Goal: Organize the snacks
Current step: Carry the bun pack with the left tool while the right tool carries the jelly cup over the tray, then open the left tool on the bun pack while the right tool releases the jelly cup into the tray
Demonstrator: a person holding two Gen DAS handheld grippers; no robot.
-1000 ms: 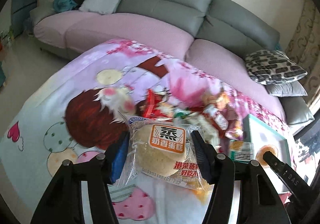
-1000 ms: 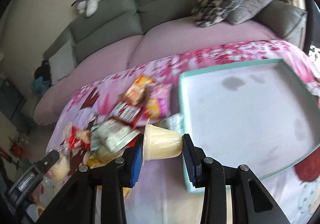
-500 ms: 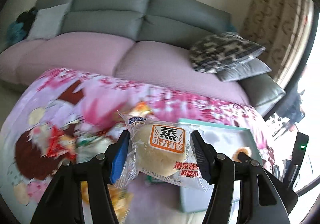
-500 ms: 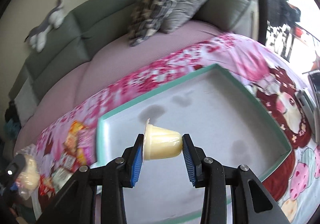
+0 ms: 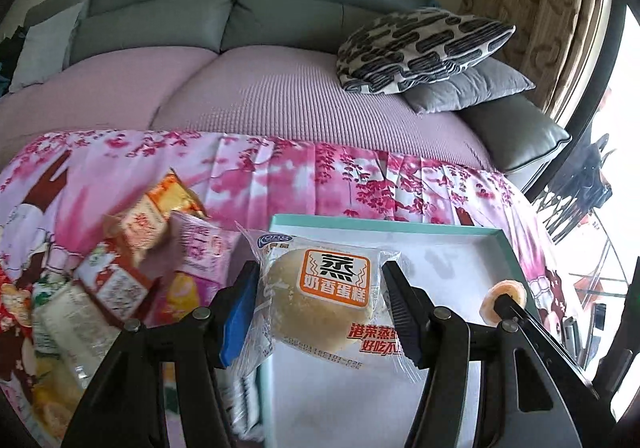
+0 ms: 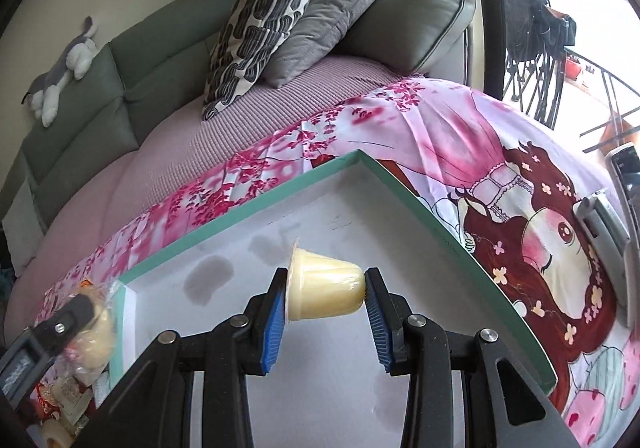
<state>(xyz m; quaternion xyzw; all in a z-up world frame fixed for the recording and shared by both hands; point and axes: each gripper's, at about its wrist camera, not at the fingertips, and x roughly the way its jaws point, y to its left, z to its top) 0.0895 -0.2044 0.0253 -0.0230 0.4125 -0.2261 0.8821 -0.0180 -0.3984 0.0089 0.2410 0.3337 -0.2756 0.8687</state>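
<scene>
Now the right gripper (image 6: 325, 298) is gripping the jelly cup (image 6: 322, 290) sideways over the tray (image 6: 420, 207); the left gripper (image 5: 320, 300) is clamping the cake packet (image 5: 324, 298) at its edge.

Both grippers have swung from the snack pile (image 5: 120, 280) to the tray (image 6: 400, 187): cake packet (image 5: 320, 300) and jelly cup (image 6: 324, 290) now seem to hang above it.
</scene>
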